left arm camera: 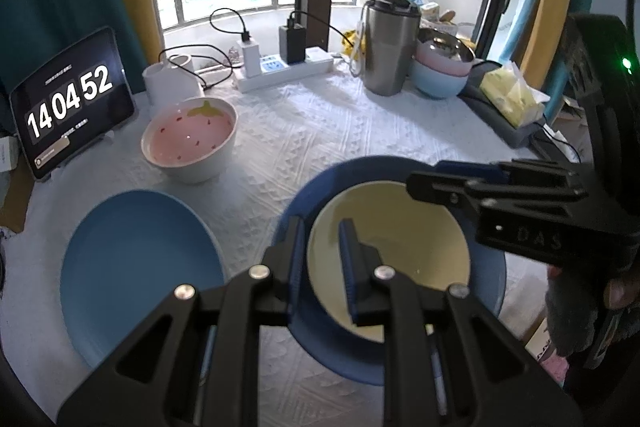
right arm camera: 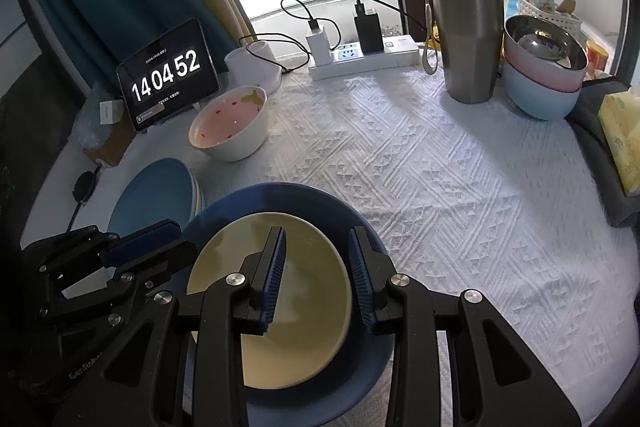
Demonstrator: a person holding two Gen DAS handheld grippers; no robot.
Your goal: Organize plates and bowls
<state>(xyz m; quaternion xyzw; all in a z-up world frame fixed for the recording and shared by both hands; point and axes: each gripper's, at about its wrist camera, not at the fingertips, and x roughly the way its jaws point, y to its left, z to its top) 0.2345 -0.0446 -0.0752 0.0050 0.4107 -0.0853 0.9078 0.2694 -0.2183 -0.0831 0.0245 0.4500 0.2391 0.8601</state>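
Two grippers: we straddle the cream bowl (right arm camera: 276, 291) rim.
Left gripper (left arm camera: 322, 259): pinching the rim.
Right gripper (right arm camera: 318, 273): parted, rim between, unpressed.
Risk: one-sided lift tips bowl onto dark blue plate (right arm camera: 320, 199).

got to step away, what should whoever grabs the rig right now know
Left claw: shut on one side of the yellow bowl rim.
Right claw: open, straddling the opposite rim, not gripping.
Yellow bowl sits in the dark blue plate; light blue plate beside it, pink bowl behind, stacked bowls far right.
Done: yellow bowl on plate.
Left, probably: pink bowl and plates, not yet stacked.
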